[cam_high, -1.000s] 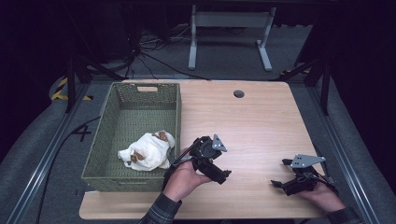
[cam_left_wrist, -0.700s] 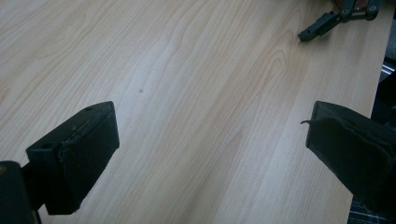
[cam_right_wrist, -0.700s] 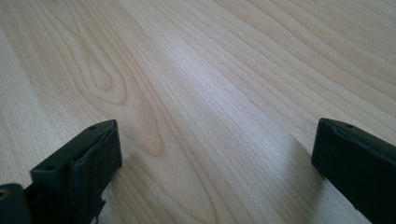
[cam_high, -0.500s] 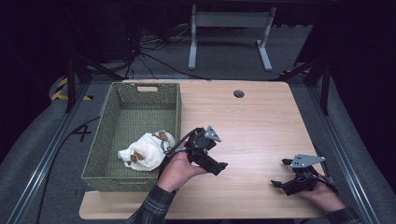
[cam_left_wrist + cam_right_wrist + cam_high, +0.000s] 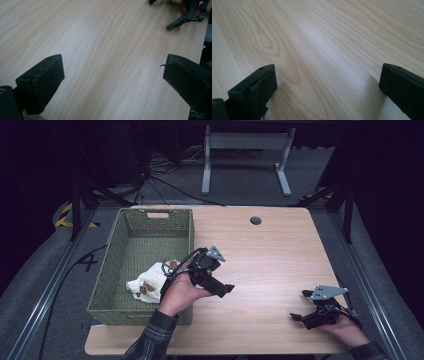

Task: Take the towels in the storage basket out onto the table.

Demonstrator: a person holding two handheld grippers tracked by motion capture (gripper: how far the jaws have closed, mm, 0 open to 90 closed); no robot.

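My left gripper [image 5: 219,280] is held in a hand just right of the green woven basket [image 5: 125,251], above the wooden table [image 5: 270,250], its jaws pointing right. In the left gripper view its jaws stand wide apart over bare wood, nothing between them [image 5: 112,75]. My right gripper [image 5: 300,305] rests low at the table's front right corner, open and empty; the right gripper view has both black pads spread over the wood grain [image 5: 327,82]. A crumpled white cloth with brown patches [image 5: 146,285] lies in the basket's near right part.
The right gripper's far jaw [image 5: 185,16] appears at the top right of the left gripper view. A round cable hole [image 5: 256,220] sits near the table's back edge. Beyond the table stands a grey metal frame [image 5: 245,150] on a dark floor with cables.
The left hand has lifted its gripper slightly back and left, closer to the basket's right wall. The right gripper has stayed put.
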